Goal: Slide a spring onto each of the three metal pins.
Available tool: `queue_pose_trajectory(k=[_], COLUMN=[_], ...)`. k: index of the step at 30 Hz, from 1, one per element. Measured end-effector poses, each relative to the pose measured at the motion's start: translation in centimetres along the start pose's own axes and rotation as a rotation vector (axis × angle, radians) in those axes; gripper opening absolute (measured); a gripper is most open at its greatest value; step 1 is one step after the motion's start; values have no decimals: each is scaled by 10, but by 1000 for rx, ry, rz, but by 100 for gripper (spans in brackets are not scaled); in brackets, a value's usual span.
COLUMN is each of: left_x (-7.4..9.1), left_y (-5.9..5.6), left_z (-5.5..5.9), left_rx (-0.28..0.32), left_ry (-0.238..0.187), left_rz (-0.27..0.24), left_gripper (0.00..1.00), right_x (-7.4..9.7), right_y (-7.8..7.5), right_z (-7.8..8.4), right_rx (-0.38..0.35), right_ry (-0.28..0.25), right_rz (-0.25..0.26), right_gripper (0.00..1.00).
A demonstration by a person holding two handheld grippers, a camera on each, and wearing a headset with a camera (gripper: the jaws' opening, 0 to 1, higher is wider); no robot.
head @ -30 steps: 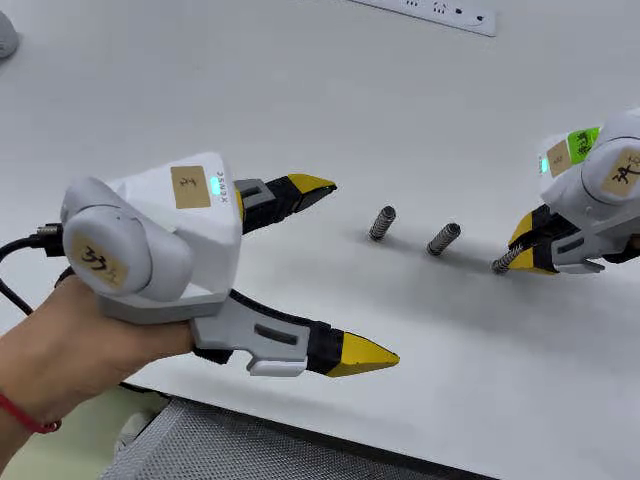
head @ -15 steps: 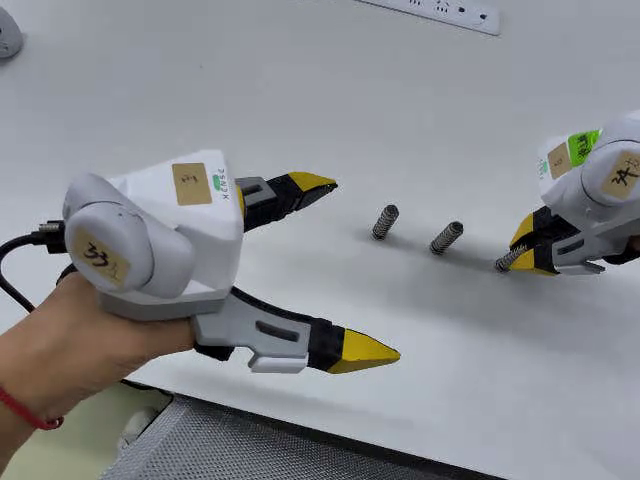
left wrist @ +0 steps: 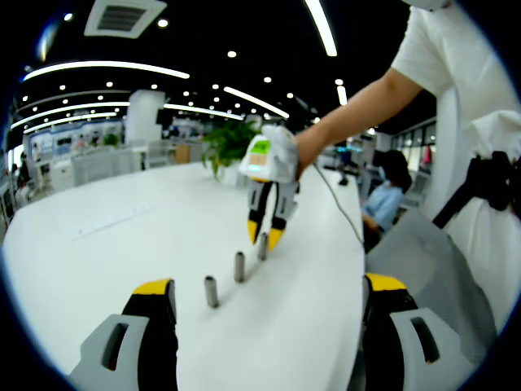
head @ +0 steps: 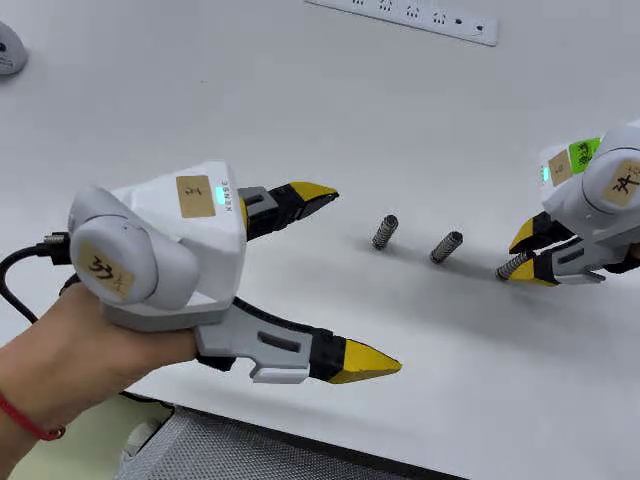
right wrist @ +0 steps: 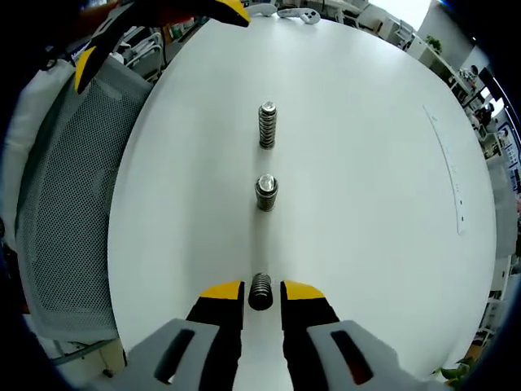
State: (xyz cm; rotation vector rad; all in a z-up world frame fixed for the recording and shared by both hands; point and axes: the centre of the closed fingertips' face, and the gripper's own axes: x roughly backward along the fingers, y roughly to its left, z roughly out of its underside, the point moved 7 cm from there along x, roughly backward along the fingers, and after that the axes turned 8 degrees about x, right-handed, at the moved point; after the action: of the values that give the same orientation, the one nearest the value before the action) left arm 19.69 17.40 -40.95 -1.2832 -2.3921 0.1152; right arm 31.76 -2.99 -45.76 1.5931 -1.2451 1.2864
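Observation:
Three short metal pins stand in a row on the white table, each with a coil spring on it. The left spring [head: 385, 231] [left wrist: 211, 291] [right wrist: 267, 125] and the middle spring [head: 446, 246] [left wrist: 239, 266] [right wrist: 266, 193] stand free. My right gripper [head: 521, 257] [right wrist: 262, 287] [left wrist: 265, 236] is closed in on the third spring [head: 510, 266] [right wrist: 260, 292], one yellow tip on each side. My left gripper [head: 352, 276] [left wrist: 269, 289] hovers wide open, well left of the row, with nothing between its jaws.
A white power strip [head: 405, 15] lies at the table's far edge and a grey round object [head: 6, 48] at the far left. The table's front edge runs just under the left gripper, with a mesh chair [head: 200, 450] below it. A black cable [head: 15, 270] trails from the left gripper.
The camera has tilted slightly, so the whole picture sits lower. The right gripper stays on the third spring and the left gripper stays open in place.

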Motion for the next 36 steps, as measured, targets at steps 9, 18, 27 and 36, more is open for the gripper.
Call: queue_pose_trajectory(k=[9,18,27,36], left_x=[3,7,14,19], left_y=[4,5,8,7], left_z=[2,2,3,6], left_rx=[-22,-57,-93,-87], left_ry=[29,58,101,111], left_rz=[-11,-25,-40,-69], left_gripper=[98,100,100,100], right_x=[42,84,99,87], right_y=[1,19,54,106], right_z=[1,22,60,77], right_rx=[-88,-231,-420,-521], right_ry=[-125,-313,-540,-679], right_rz=[86,214,339,390], right_gripper=[28,45,65,87])
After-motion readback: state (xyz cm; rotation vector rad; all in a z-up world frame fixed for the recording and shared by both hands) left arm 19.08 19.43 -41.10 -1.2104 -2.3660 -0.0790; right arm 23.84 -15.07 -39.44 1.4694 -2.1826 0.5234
